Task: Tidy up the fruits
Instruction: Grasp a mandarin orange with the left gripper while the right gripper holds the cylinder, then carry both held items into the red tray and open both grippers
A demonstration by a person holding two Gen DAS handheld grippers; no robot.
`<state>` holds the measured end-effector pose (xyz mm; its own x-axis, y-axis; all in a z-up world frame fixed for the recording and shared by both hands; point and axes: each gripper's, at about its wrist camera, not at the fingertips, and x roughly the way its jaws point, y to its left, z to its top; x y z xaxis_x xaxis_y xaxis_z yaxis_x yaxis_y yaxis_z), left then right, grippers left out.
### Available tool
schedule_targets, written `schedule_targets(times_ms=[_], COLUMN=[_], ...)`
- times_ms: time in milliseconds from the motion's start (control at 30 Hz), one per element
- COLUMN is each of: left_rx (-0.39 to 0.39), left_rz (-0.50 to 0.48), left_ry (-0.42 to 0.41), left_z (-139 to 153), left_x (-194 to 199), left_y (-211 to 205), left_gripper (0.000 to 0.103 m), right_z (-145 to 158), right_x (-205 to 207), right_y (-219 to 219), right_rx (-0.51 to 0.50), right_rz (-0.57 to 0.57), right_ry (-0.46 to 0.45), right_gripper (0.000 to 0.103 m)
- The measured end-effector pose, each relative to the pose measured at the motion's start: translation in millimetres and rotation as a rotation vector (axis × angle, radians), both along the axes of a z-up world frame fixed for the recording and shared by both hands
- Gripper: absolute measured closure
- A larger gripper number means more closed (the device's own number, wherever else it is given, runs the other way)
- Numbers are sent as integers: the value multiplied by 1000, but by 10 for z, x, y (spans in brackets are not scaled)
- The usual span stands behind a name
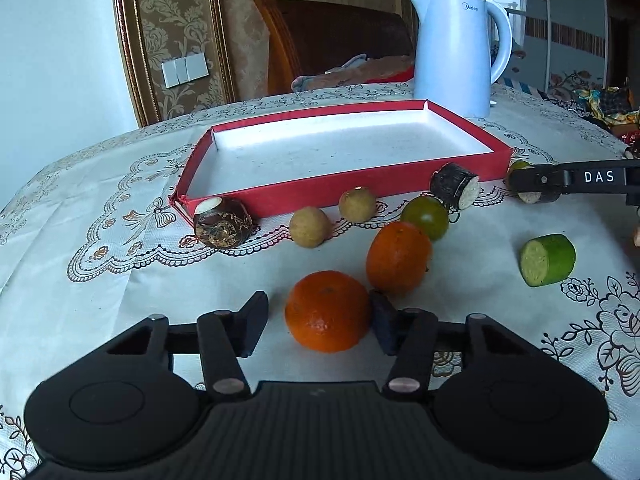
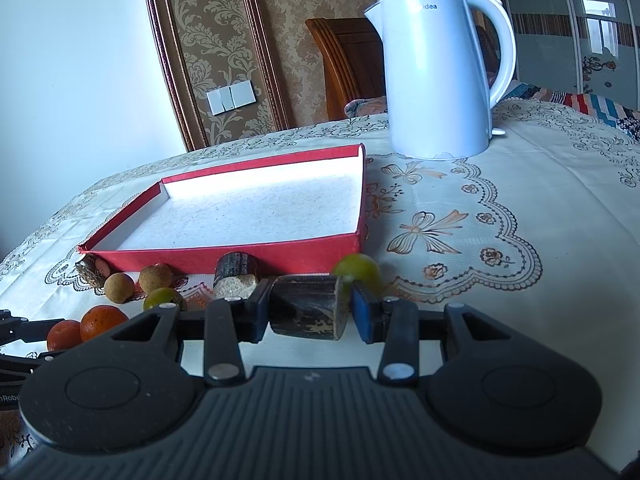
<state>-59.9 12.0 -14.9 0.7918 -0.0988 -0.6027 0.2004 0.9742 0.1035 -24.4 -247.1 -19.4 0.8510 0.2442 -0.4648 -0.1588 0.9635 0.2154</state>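
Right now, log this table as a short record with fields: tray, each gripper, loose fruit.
tray: red tray, white inside, nothing in it
left gripper: one pad touching the near orange, the other pad apart from it
right gripper: shut on a dark sugarcane piece
loose fruit: all on the tablecloth, outside the tray
behind tray: white kettle

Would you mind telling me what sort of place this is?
Probably a home dining room: a lace tablecloth, an electric kettle, and damask wallpaper with light switches behind.
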Motion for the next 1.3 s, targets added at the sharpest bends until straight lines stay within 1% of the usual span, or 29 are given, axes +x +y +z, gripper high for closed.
schedule_targets(times_ms=[33,100,233,433,533,667,800,967,1100,1200,1300], left_rx=[-2,-13,-6,-19,-21,-25,-21,-28,-45,-36,-30], left_rz=[1,0,18,42,56,59,58,73,87,111,124], left_ry=[1,6,-2,6,5,-40,-81,-105,-124,-141,-138], left_z=[2,8,5,26,81,251,372,426,485,517,514], left_x=[1,-1,-13,-14,-19,-33,26,231,488,736,1009], left_y=[-11,-21,-56,-45,-36,-58,-122,-196,-231,-261,-256], left_gripper=[53,61,62,62,62,62,62,62,62,62,62], right_z=[-1,-1,1,6,32,99,146,214,412,496,493], right_x=[3,4,6,-12,-46,-89,-80,-26,99,337,654], right_y=[1,2,24,19,22,93,85,88,185,284,382], right_rx=[-1,-2,-15,-13,-17,-69,-71,-74,-120,-147,-157], right_rz=[0,-1,-1,-3,-6,11,11,4,5,7,16], right_ry=[0,0,-3,-12,-35,-70,-86,-99,-161,-166,-135], right_gripper=[64,64,64,64,64,64,64,64,64,64,64])
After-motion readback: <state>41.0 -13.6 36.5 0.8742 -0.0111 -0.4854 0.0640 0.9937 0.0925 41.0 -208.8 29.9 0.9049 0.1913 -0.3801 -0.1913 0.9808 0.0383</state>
